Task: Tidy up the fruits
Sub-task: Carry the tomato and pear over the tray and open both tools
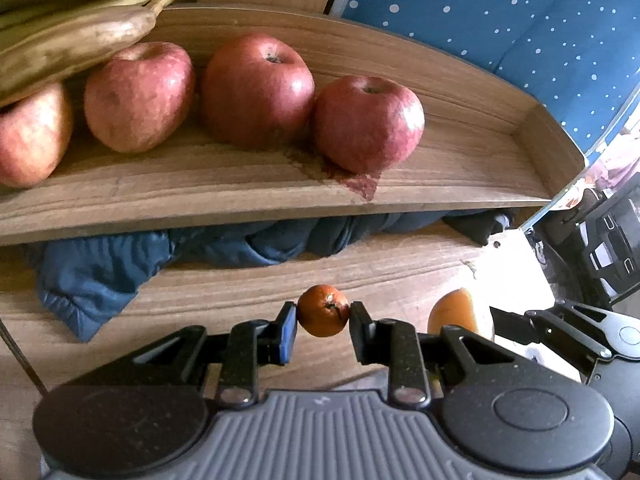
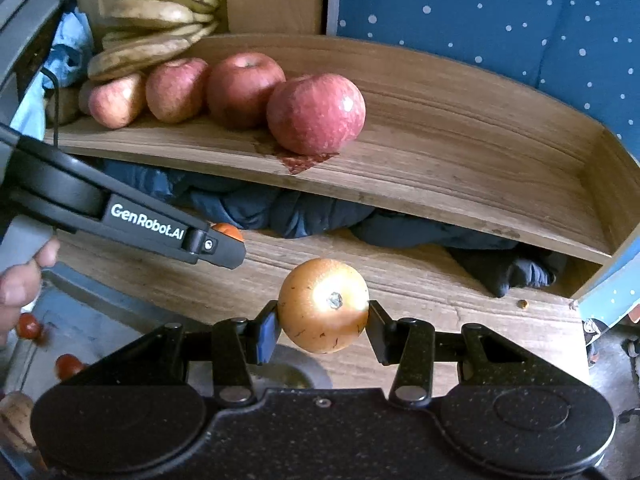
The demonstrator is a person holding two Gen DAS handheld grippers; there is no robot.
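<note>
My left gripper (image 1: 323, 314) is shut on a small orange tangerine (image 1: 323, 310), held over the lower wooden shelf. My right gripper (image 2: 323, 314) is shut on a larger pale orange fruit (image 2: 323, 305), stem end facing the camera. In the left wrist view that orange fruit (image 1: 456, 312) shows at the lower right. The left gripper (image 2: 224, 246) reaches in from the left of the right wrist view, its tangerine (image 2: 229, 231) peeking past the finger. On the wooden tray (image 1: 460, 152) above lie several red apples (image 1: 368, 122) and bananas (image 1: 72, 36).
Blue clothing (image 1: 100, 276) is stuffed under the tray (image 2: 520, 184). A blue dotted cloth (image 2: 500, 20) hangs behind. A person's hand (image 2: 20, 280) grips the left tool. Small red fruits (image 2: 68, 366) lie at the lower left of the right wrist view. The tray's right half is bare.
</note>
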